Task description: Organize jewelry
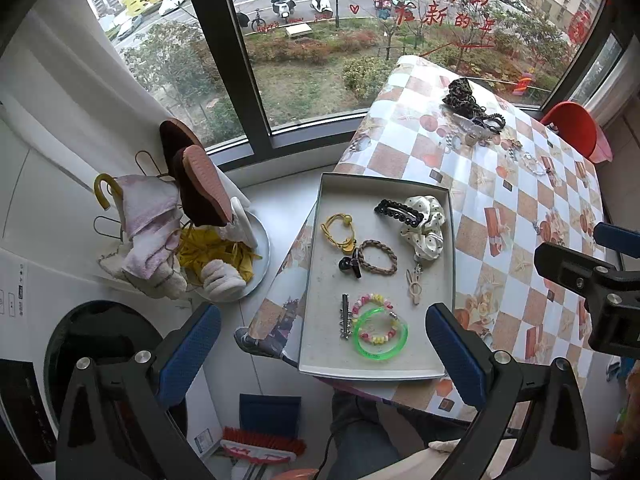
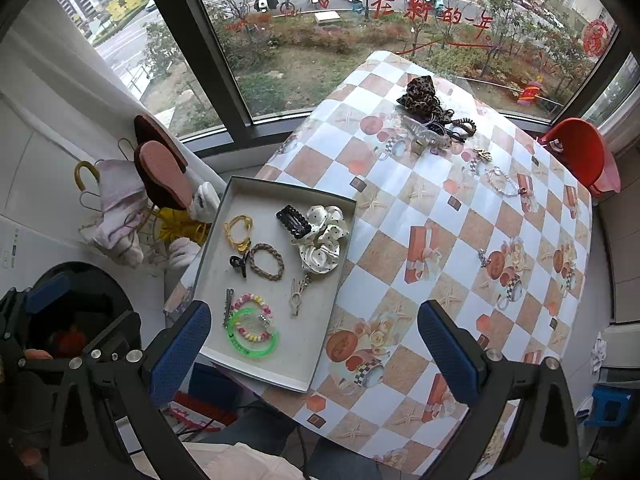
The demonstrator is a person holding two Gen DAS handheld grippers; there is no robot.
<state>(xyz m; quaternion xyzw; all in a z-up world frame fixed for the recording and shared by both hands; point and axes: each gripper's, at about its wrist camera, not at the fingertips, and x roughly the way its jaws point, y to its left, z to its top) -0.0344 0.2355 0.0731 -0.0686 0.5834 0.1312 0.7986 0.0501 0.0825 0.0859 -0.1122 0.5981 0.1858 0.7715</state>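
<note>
A grey tray (image 1: 320,264) (image 2: 212,240) sits at the table's left edge. It holds a green bangle (image 1: 380,334) (image 2: 253,334), a bead bracelet, a braided band (image 1: 378,257), a yellow tie (image 1: 339,229), a black clip (image 1: 398,212) and a white dotted scrunchie (image 1: 427,224) (image 2: 324,240). More jewelry lies loose at the far end: a leopard scrunchie (image 1: 459,94) (image 2: 420,94), black coil ties (image 2: 464,125) and a pale bracelet (image 2: 502,182). My left gripper (image 1: 323,342) is open and empty above the tray's near end. My right gripper (image 2: 314,346) is open and empty above the table.
The checked tablecloth (image 2: 440,240) covers the table by a window. A red chair (image 2: 576,152) stands at the far right. A round tray with slippers and cloths (image 1: 192,240) sits left on a washer (image 1: 32,288). A brush (image 1: 260,446) lies below.
</note>
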